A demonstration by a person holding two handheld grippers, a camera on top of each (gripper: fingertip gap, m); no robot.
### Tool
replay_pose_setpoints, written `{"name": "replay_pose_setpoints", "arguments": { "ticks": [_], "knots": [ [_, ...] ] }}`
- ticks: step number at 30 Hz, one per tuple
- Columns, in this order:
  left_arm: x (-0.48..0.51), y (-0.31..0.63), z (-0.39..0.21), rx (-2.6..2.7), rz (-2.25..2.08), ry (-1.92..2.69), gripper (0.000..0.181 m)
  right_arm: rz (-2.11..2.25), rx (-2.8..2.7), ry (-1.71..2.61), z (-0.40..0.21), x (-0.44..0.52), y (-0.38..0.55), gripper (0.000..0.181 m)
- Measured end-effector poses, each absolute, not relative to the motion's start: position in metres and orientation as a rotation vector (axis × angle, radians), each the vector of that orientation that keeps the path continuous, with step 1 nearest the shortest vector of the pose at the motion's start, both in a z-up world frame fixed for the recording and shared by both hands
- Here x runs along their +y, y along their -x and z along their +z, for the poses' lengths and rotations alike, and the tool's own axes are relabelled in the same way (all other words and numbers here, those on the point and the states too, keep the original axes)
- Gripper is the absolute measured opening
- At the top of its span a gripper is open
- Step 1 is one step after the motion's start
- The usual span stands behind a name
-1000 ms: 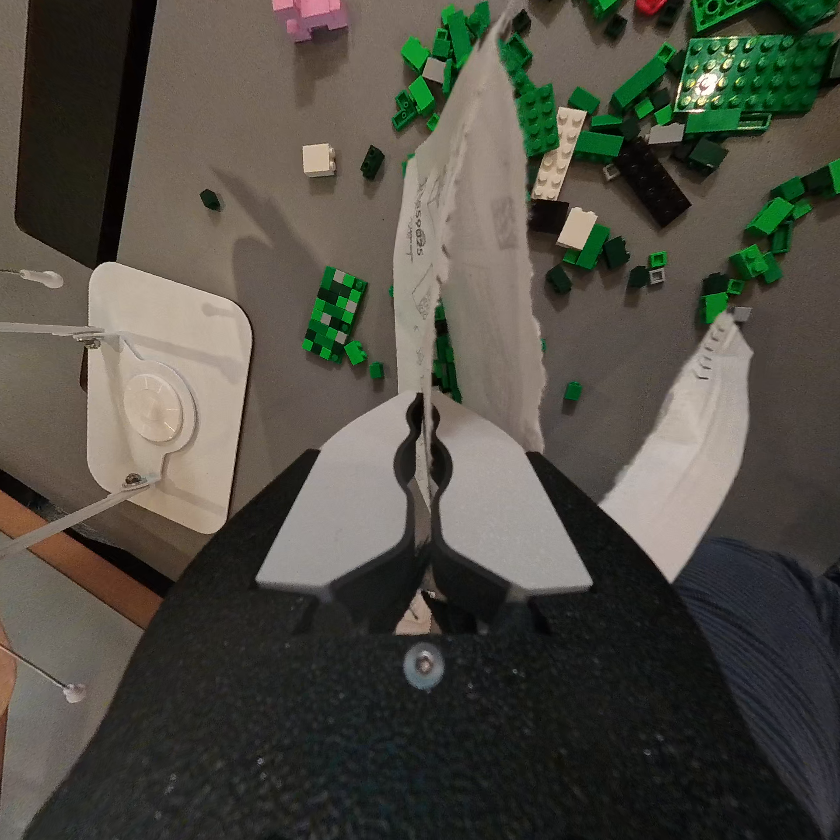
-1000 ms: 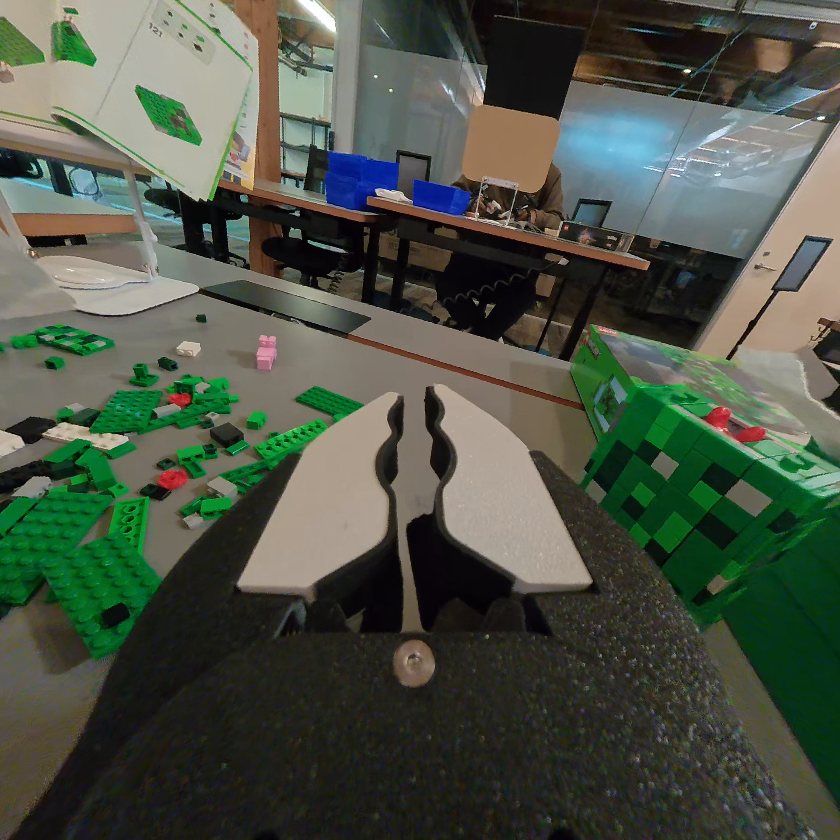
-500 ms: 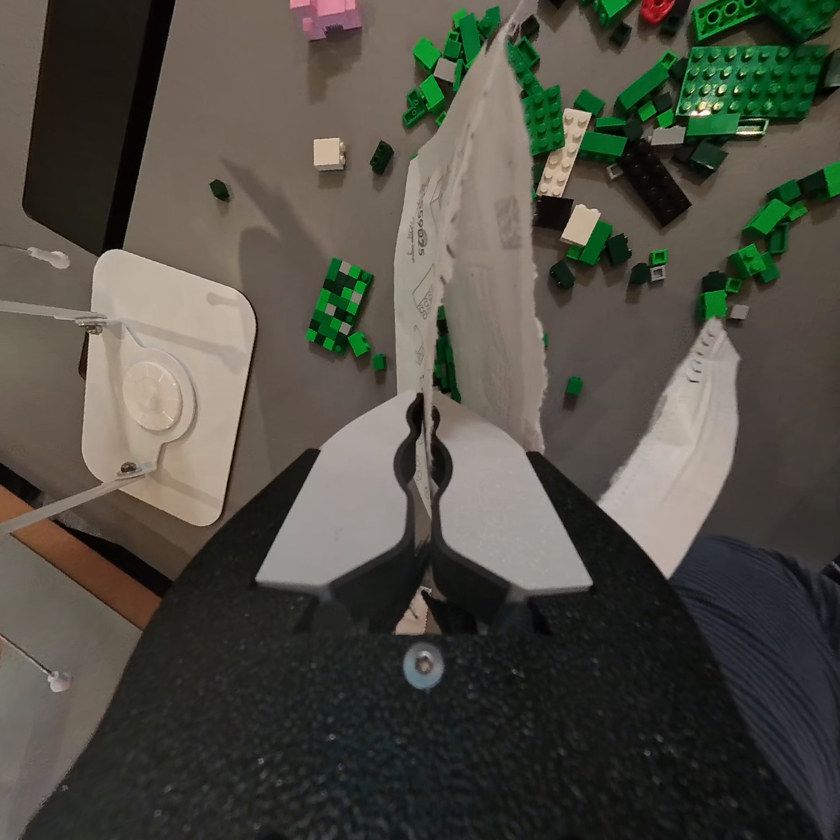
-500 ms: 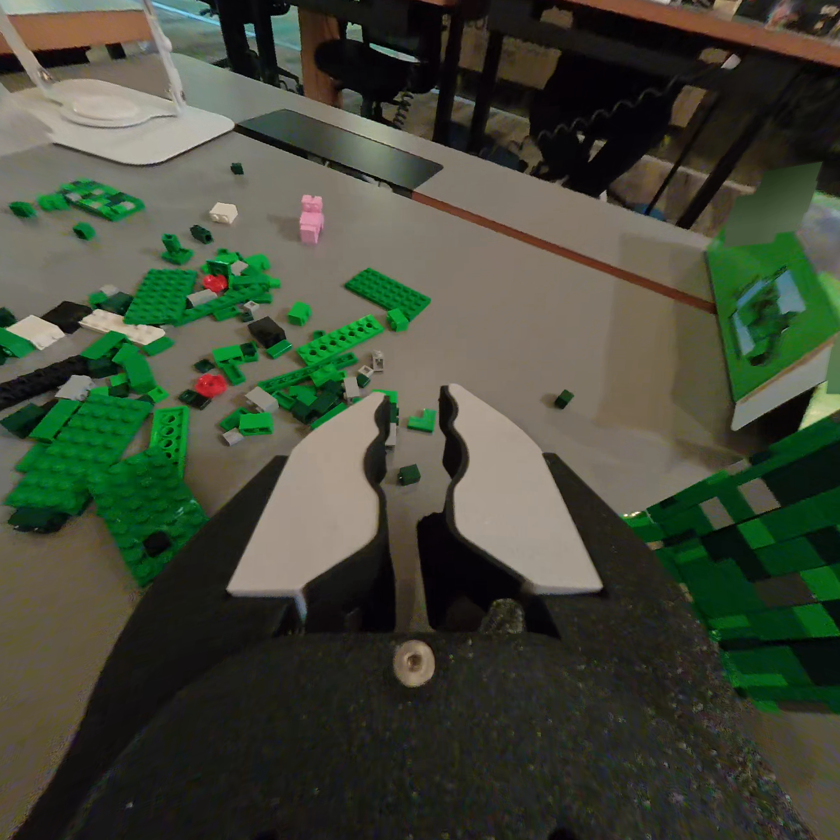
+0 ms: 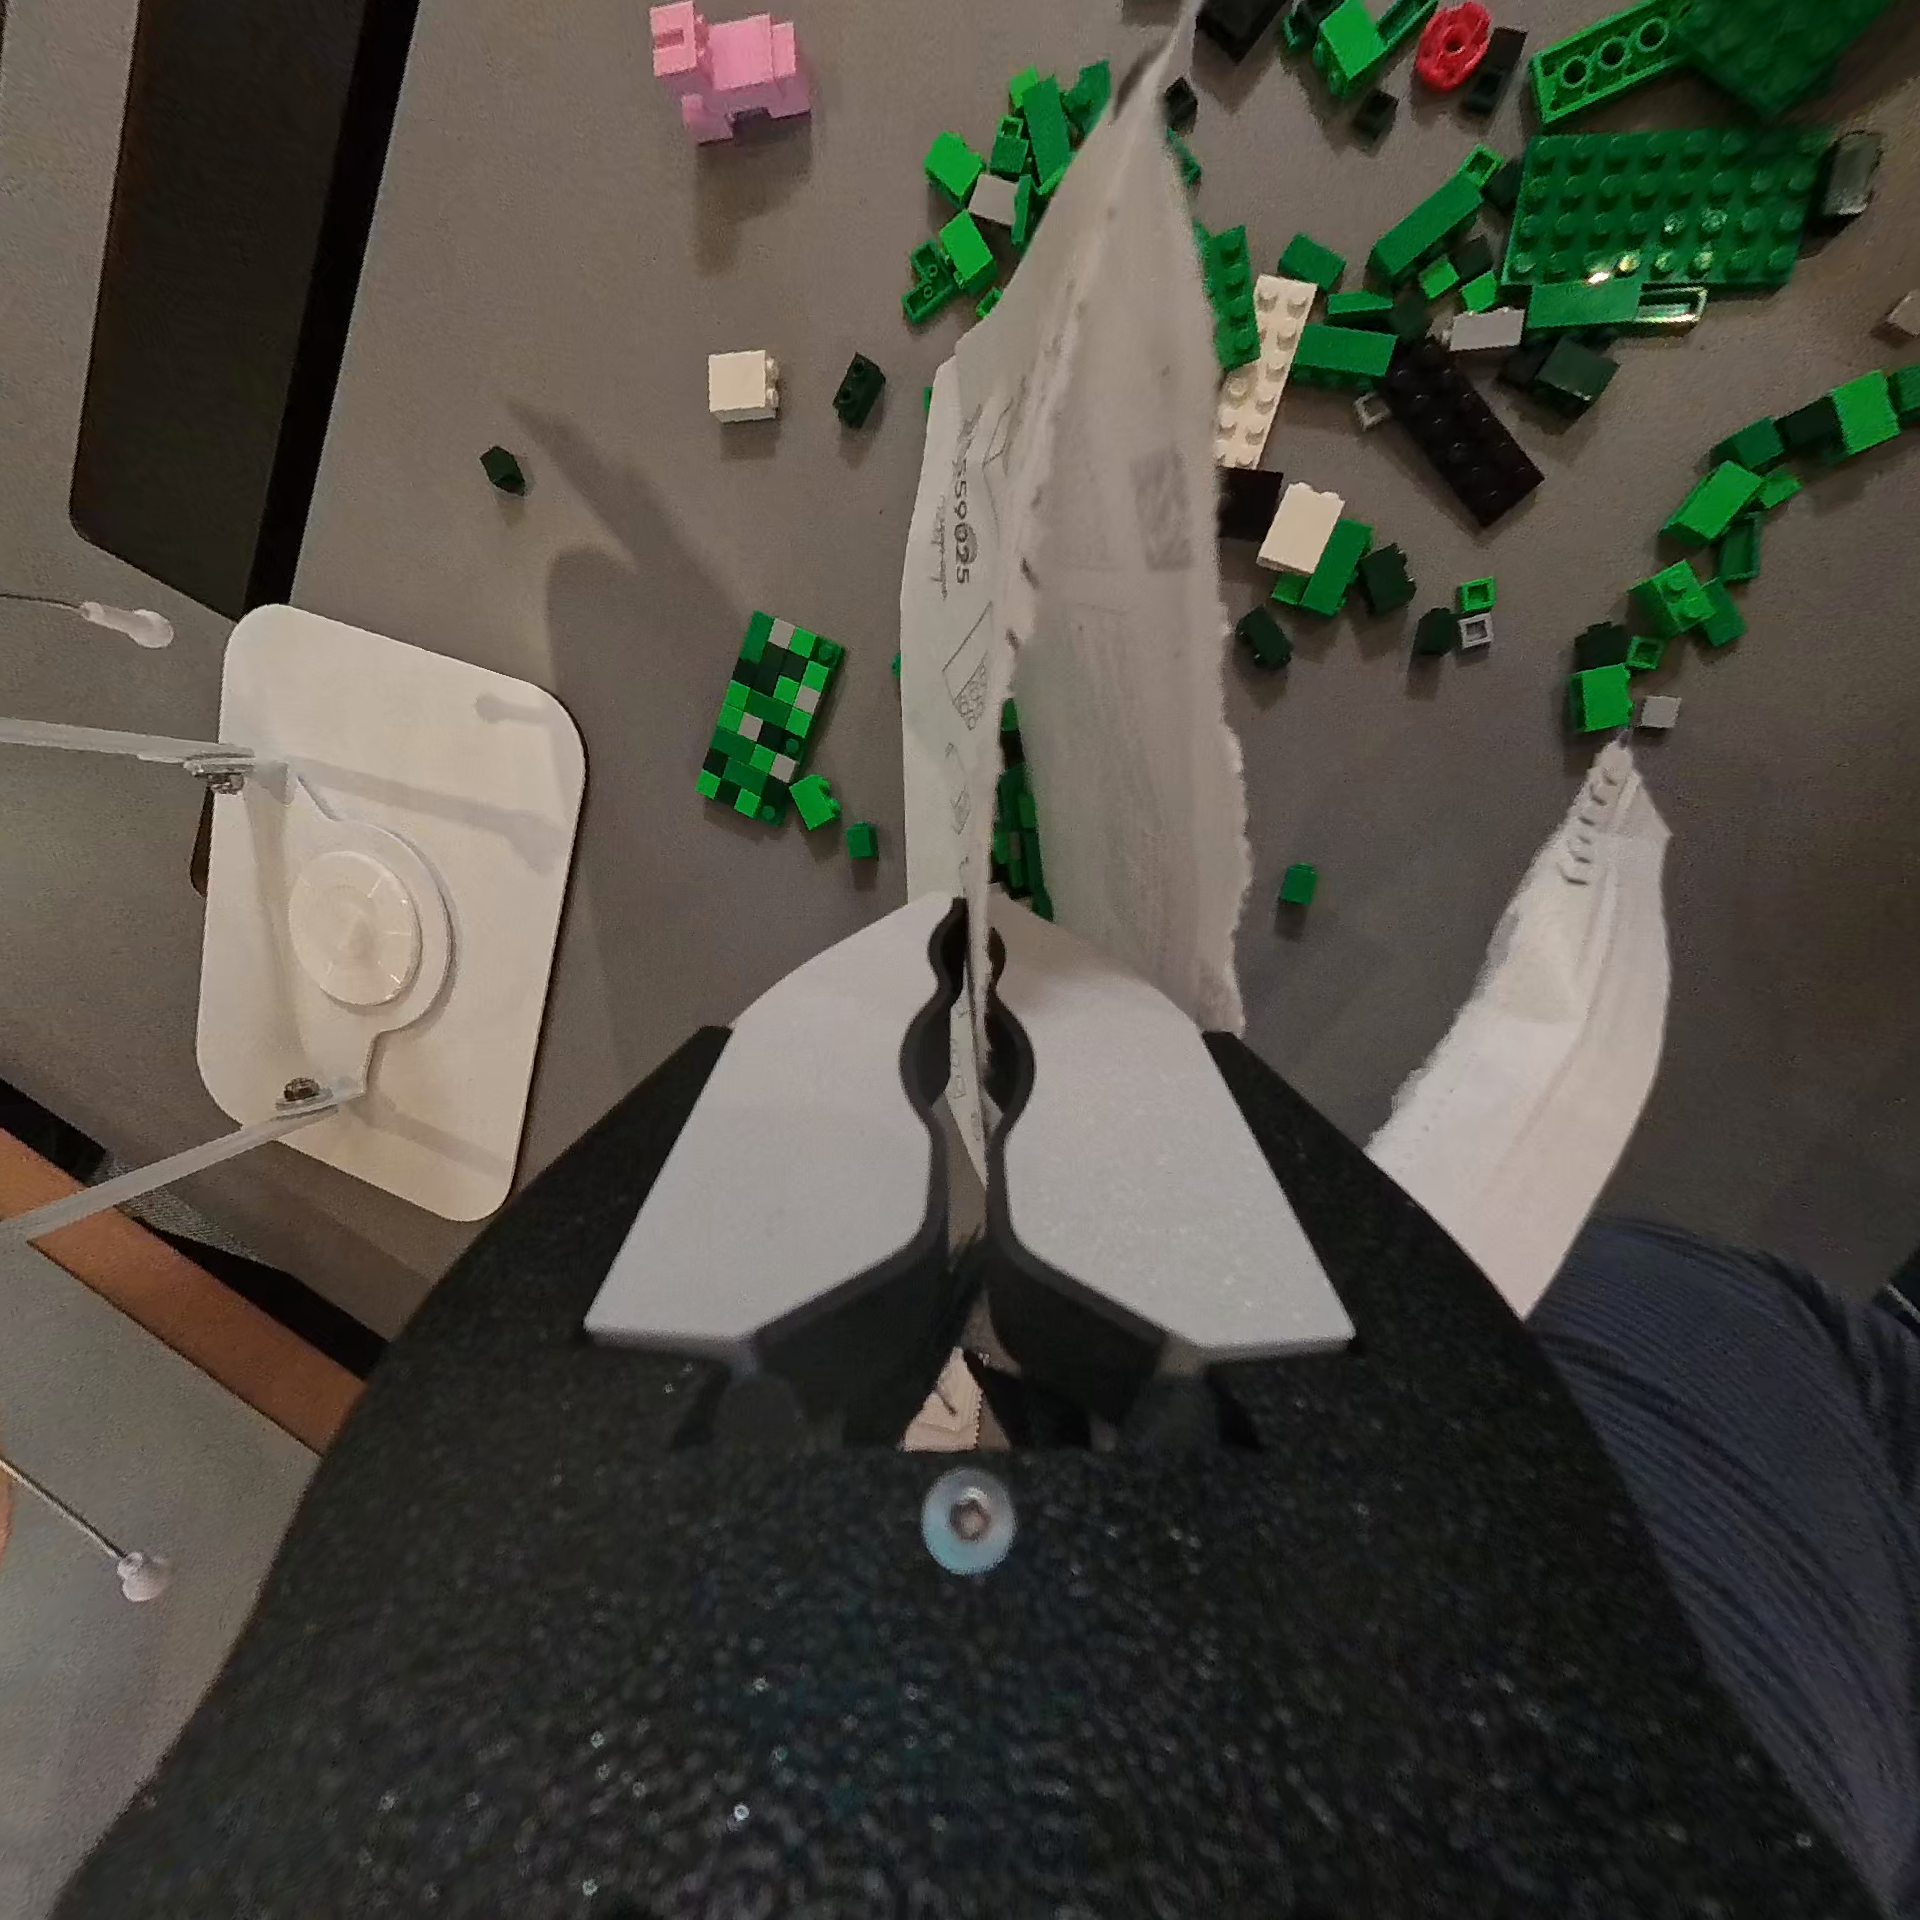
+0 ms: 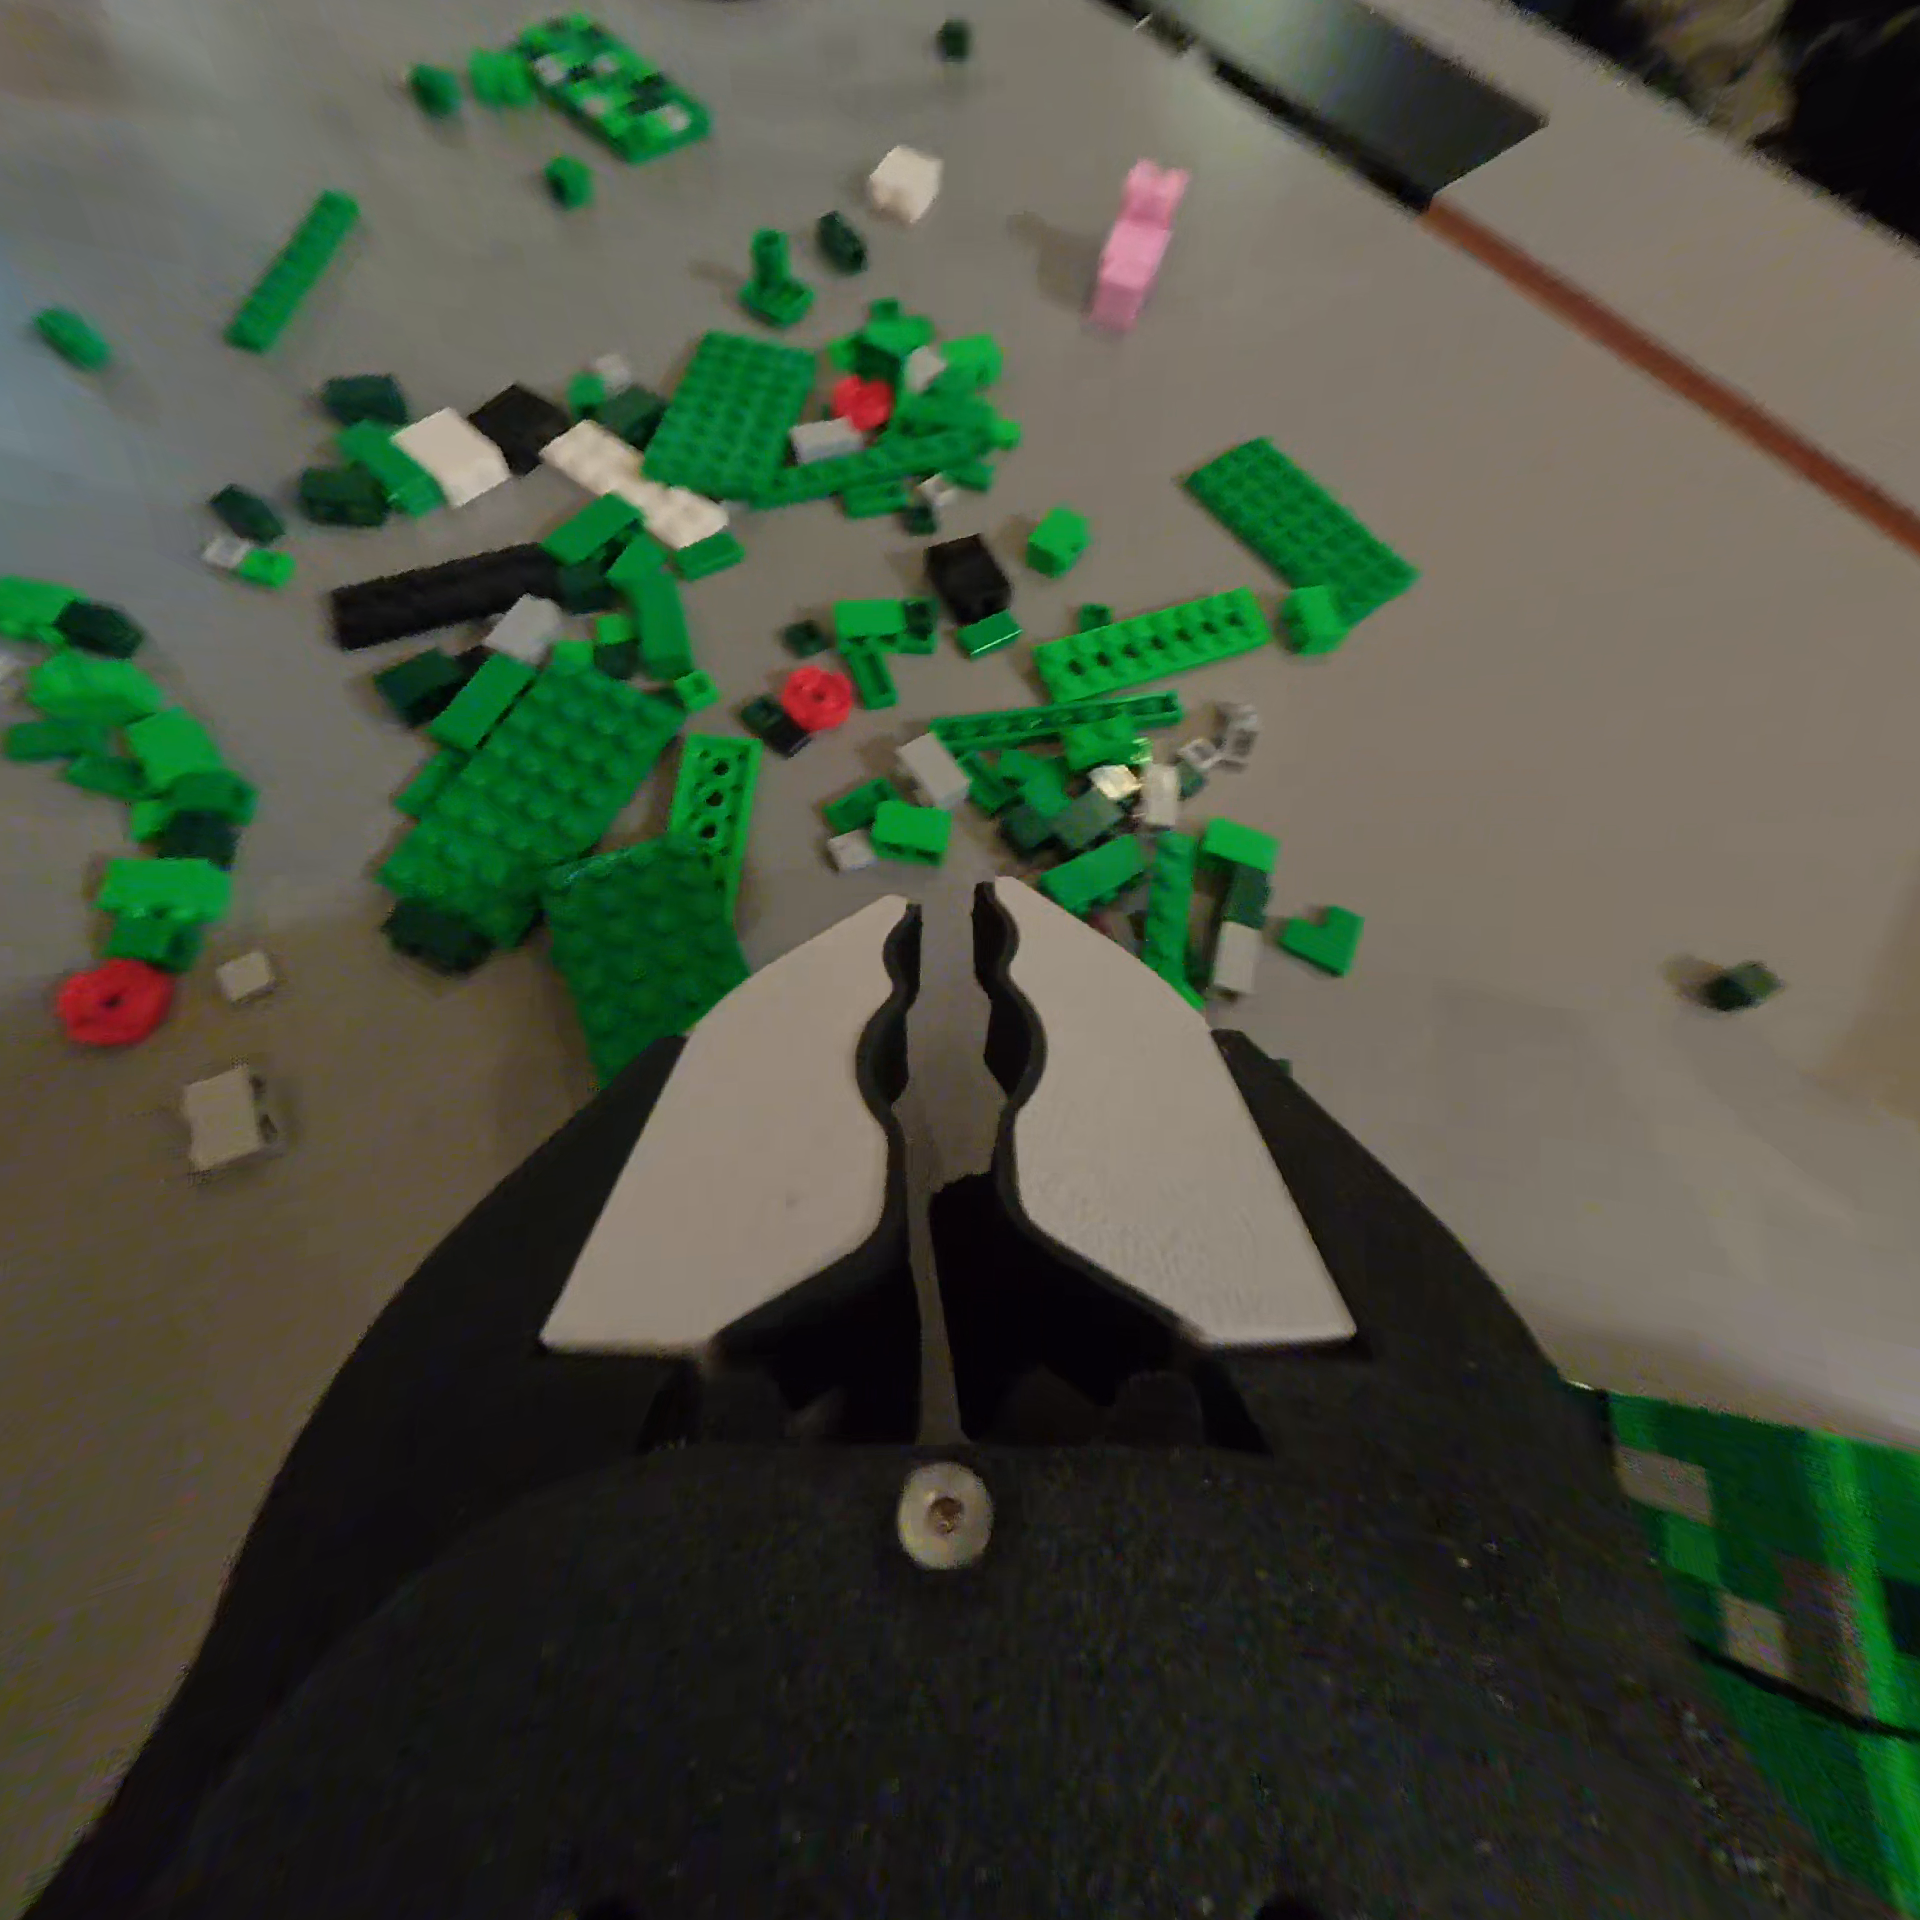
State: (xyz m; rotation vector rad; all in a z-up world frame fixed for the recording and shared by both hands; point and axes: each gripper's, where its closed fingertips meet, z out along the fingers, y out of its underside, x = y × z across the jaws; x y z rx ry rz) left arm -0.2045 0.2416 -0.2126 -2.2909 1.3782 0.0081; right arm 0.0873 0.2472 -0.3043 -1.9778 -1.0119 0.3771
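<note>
Presently the left gripper [image 5: 971, 920] has its fingers pinched shut on a torn white paper bag [image 5: 1112, 582], held up above the grey tabletop [image 5: 582, 343], with a small checkered green plate [image 5: 771, 717] lying just left of it. The right gripper [image 6: 945, 904] hovers with fingers slightly parted and nothing between them, nearest the loose green bricks [image 6: 914, 831] and a large green plate [image 6: 644, 935]; a pink brick figure [image 6: 1138, 249] stands far off.

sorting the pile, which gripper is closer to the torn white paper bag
Left. The left gripper has its jaws shut on the torn white paper bag, above the grey table. The right gripper hovers empty over green bricks; no bag shows there.
</note>
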Motion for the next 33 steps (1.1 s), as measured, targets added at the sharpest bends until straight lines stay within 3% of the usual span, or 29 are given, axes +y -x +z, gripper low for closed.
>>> {"name": "replay_pose_setpoints", "arguments": {
  "ticks": [6,33],
  "knots": [
    [0.241,0.204,-0.212,1.380,0.008,2.286,0.000,0.546,-1.202,1.992,-0.314,0.222,-0.067,0.011],
    [0.241,0.203,-0.213,1.385,0.019,2.296,0.000,0.578,-1.334,2.067,-0.334,0.247,-0.052,0.008]
  ]
}}
